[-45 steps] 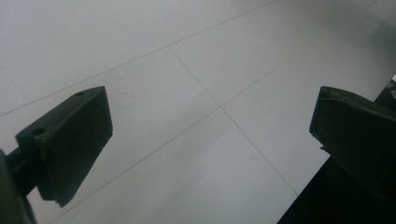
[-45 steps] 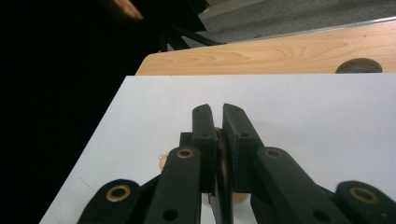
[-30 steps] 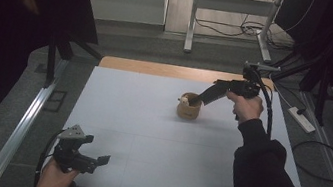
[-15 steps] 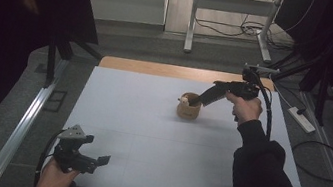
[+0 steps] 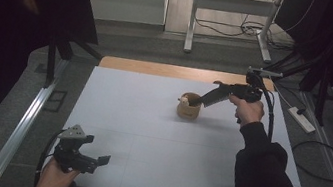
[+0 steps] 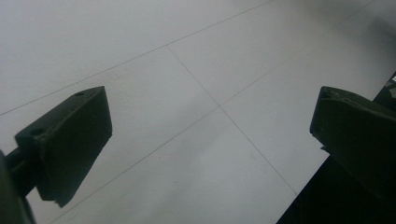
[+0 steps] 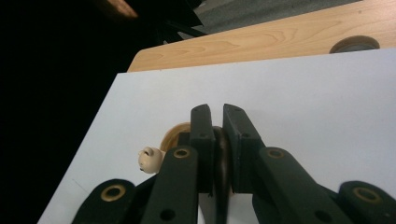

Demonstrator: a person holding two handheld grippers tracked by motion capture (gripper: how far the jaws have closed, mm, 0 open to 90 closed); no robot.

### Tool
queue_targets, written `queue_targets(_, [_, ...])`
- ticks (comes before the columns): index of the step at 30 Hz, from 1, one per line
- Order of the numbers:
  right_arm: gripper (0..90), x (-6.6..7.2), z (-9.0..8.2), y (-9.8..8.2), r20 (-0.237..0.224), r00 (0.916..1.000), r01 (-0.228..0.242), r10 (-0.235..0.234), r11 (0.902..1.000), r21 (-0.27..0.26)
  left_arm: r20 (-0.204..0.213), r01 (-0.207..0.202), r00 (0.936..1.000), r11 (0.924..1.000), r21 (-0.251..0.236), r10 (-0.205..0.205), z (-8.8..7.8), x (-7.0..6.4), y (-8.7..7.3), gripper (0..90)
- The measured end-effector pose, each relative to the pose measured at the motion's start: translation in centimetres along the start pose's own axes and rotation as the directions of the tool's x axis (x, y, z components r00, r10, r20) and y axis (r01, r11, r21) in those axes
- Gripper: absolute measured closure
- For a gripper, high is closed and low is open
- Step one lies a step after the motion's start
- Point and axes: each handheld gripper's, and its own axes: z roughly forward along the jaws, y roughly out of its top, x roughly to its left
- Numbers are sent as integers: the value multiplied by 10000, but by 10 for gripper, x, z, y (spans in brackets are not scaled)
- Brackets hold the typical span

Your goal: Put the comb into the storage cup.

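Wooden cup (image 5: 188, 108), small figure inside: rim clenched by right gripper (image 5: 197, 100), grasp done, lift pending. Left gripper (image 5: 99, 160) released, idle on white table (image 5: 147, 136).

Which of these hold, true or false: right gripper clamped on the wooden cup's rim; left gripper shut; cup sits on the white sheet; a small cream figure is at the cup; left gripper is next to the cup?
1. The right gripper is clamped on the rim of the small round wooden cup. True: in the right gripper view its jaws pinch the cup's wall.
2. The left gripper is shut. False: its jaws stand wide apart with nothing between them.
3. The cup sits on the white sheet covering the table. True.
4. A small cream animal-shaped figure is at the cup. True: it peeks out beside the rim.
5. The left gripper is next to the cup. False: it is at the sheet's near left corner, far from the cup.
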Motion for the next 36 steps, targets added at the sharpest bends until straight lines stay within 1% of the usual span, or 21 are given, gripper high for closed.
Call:
queue_targets(3, [823, 0, 0, 0, -4, 10000, 53, -53, 10000, 18, 0, 4, 10000, 10000, 6, -4, 0, 0, 0, 0])
queue_targets(7, [810, 1, 0, 0, 163, 9995, 280, -281, 9996, 96, -9, 6, 10000, 10000, 6, -6, 0, 0, 0, 0])
queue_targets(12, [789, 2, 1, -1, 293, 9987, 423, -426, 9990, 108, -8, 14, 10000, 10000, 4, -14, 0, 0, 0, 0])
queue_targets(18, [740, 2, -2, 0, 449, 9972, 592, -597, 9982, 120, -8, 10, 10000, 10000, 15, -10, 0, 0, 0, 0])
queue_targets(21, [698, 2, -4, 0, 528, 9962, 687, -694, 9975, 147, -6, 2, 10000, 10000, 35, -2, 0, 0, 0, 0])
queue_targets(24, [674, 2, -5, 0, 521, 9959, 735, -744, 9971, 193, -7, 3, 10000, 10000, 40, -3, 0, 0, 0, 0])
queue_targets(25, [647, 3, -5, 0, 523, 9952, 817, -828, 9964, 229, -5, -1, 10000, 10000, 44, 1, 0, 0, 0, 0])
queue_targets(30, [574, 7, -4, -2, 583, 9916, 1134, -1154, 9928, 374, -8, -4, 10000, 10000, 49, 4, 0, 0, 0, 0])
queue_targets(36, [460, 13, 0, -5, 997, 9790, 1725, -1778, 9832, 596, -2, 1, 10000, 10000, 40, -1, 0, 0, 0, 0])
